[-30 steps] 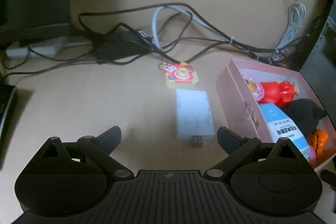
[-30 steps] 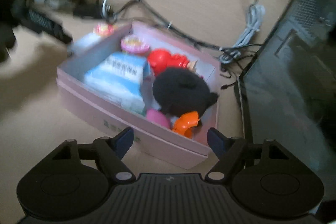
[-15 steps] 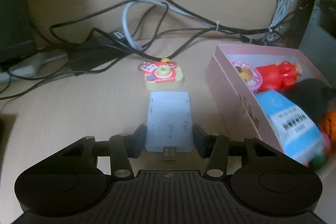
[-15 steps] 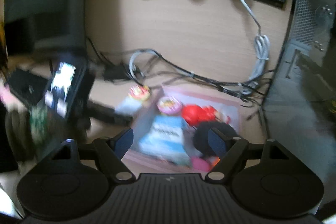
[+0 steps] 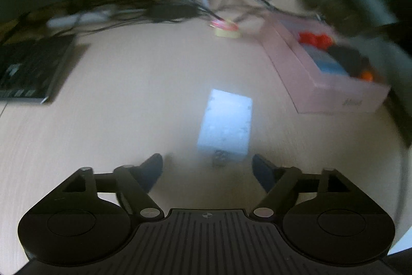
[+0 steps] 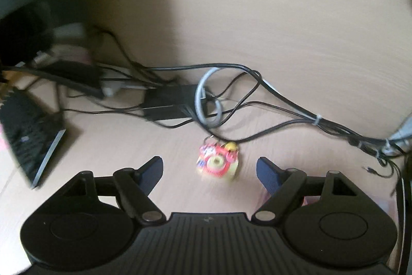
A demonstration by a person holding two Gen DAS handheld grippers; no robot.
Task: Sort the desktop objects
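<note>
Your right gripper stands open, empty, framing the toy keychain on the desk. The step looks like a pickup approach; next, lower and close.

Your left gripper is opening, nothing pinched. The white card reader lies flat ahead, long axis away from you, plug end nearest. Pink box is right.

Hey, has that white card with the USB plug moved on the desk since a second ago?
Yes. The white card now lies well short of the yellow-red keychain, nearer the pink box's front corner, slightly turned.
</note>
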